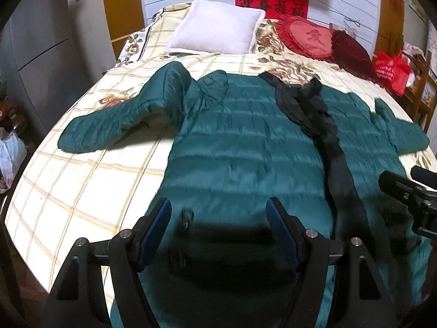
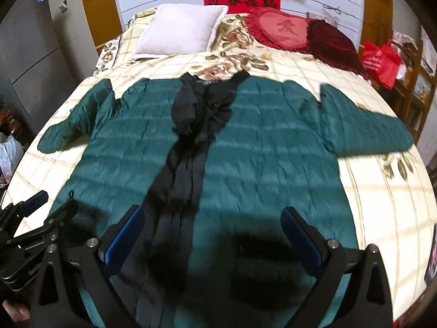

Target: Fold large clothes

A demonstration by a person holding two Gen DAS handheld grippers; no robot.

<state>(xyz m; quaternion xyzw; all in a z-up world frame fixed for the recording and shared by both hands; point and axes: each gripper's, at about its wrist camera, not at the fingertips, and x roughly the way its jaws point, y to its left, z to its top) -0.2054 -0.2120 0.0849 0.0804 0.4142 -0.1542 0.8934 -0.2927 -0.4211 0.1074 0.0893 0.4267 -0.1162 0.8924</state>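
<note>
A large dark green quilted jacket (image 1: 240, 142) lies spread flat on the bed, front up, with both sleeves out to the sides and black lining (image 1: 314, 114) showing down the open middle. It also shows in the right wrist view (image 2: 267, 142), with the lining (image 2: 191, 142) left of centre. My left gripper (image 1: 218, 213) is open and empty above the jacket's lower left part. My right gripper (image 2: 213, 218) is open and empty above the lower hem. Each gripper shows at the edge of the other's view, the right one (image 1: 404, 188) and the left one (image 2: 52, 202).
The bed (image 1: 82, 186) has a cream checked floral cover. A white pillow (image 1: 215, 27) and red cushions (image 1: 308, 38) lie at the head. A red bag (image 1: 390, 71) stands at the right, a grey cabinet (image 1: 41, 49) and a white bag (image 1: 11, 158) at the left.
</note>
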